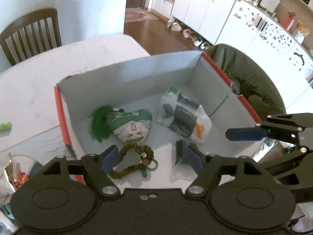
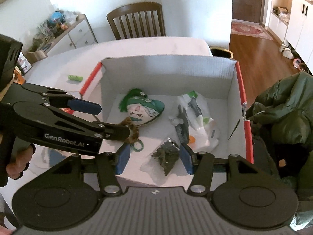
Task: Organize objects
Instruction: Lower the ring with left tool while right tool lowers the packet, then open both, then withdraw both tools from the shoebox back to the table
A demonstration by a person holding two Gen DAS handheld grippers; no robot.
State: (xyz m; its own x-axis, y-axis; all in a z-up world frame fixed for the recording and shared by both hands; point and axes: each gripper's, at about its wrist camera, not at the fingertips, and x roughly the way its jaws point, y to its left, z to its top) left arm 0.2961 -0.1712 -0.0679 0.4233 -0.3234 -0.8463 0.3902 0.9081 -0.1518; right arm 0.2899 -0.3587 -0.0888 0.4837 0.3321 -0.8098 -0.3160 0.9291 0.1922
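1. The left gripper (image 1: 151, 159) hangs over the near end of the cardboard box (image 2: 168, 66), its blue pads spread wide with nothing between them. Seen from its own camera, the brown braided cord loop (image 1: 135, 156) lies on the box floor just ahead of its left pad, partly in the gap between the fingers.
2. The right gripper (image 2: 154, 158) also stands wide open and empty over the near edge of the box. The small clear packet of dark dried leaves (image 2: 166, 156) lies on the floor between its two pads; whether either pad touches it cannot be told.
3. The box, white inside with red edges, holds four things: a heart-shaped cloth face with a green turban and feather (image 2: 143, 110) at the left, the cord loop in front of it, a crumpled clear plastic bag with dark printed contents and an orange patch (image 2: 195, 121) at the right, and the leaf packet in front of that.
4. The box sits on a white table (image 2: 137, 47). A small green object (image 2: 75, 77) lies on the table left of the box.
5. A wooden chair (image 2: 137, 20) stands at the far side, and a dark green jacket (image 2: 283, 113) bunches against the box's right wall.
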